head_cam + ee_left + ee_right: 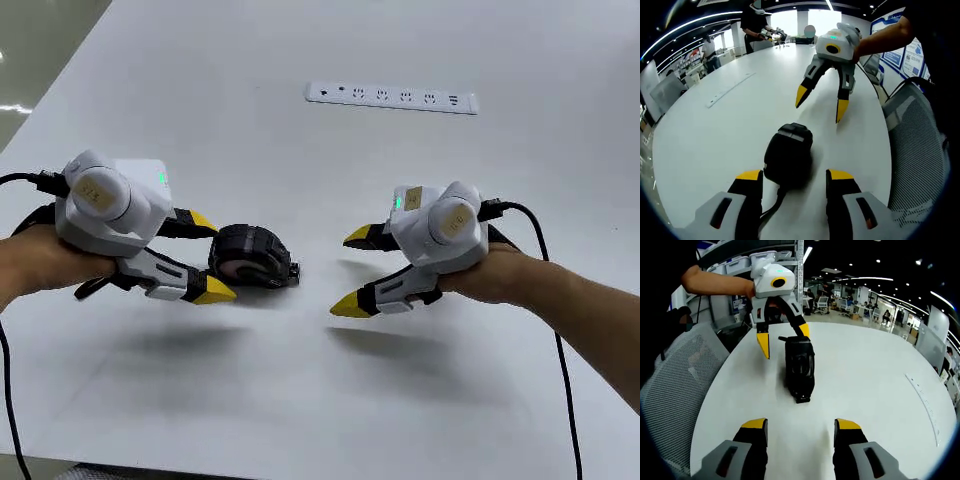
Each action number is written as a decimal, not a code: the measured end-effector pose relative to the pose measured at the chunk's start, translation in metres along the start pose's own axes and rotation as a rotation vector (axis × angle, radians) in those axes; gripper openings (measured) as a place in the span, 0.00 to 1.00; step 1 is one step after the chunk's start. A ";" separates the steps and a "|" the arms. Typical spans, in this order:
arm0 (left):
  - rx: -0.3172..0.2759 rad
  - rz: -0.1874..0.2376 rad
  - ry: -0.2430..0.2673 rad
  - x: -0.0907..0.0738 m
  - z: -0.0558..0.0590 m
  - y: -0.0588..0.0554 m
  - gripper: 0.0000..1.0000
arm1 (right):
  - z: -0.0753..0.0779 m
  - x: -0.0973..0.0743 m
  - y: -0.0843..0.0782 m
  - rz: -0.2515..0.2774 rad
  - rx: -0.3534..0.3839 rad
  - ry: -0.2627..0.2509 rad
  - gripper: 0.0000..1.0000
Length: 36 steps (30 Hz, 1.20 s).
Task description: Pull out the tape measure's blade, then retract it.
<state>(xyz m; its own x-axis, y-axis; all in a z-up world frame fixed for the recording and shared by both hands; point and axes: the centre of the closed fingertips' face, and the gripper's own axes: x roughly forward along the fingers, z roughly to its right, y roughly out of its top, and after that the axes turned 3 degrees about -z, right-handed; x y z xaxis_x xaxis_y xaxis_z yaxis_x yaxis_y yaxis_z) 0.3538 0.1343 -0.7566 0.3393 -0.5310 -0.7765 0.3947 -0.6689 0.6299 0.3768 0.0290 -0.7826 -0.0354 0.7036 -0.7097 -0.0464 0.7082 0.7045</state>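
While left claw (pixel 212 257) flanks tape measure (pixel 250 257), right claw (pixel 349 272) (splayed) faces it.

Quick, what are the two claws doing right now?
Left gripper: open, jaws either side of the tape measure, not squeezing it.
Right gripper: open, holding nothing.

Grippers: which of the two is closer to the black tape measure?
The left gripper: its open jaws flank the tape measure's near end, while the right gripper, also open, faces it across a gap.
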 end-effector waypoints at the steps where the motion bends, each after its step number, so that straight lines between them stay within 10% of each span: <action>1: 0.001 -0.001 -0.002 0.000 0.000 0.000 0.45 | 0.000 0.001 0.001 0.001 -0.003 0.002 0.49; 36: 0.112 -0.046 -0.061 0.014 -0.011 0.001 0.27 | -0.002 0.041 0.025 -0.018 -0.141 0.105 0.20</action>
<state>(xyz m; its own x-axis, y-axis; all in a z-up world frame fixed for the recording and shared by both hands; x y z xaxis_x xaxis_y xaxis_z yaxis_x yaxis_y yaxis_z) 0.3686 0.1321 -0.7668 0.2693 -0.5269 -0.8061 0.3100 -0.7450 0.5906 0.3718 0.0754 -0.7943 -0.1369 0.6759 -0.7242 -0.1871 0.7003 0.6889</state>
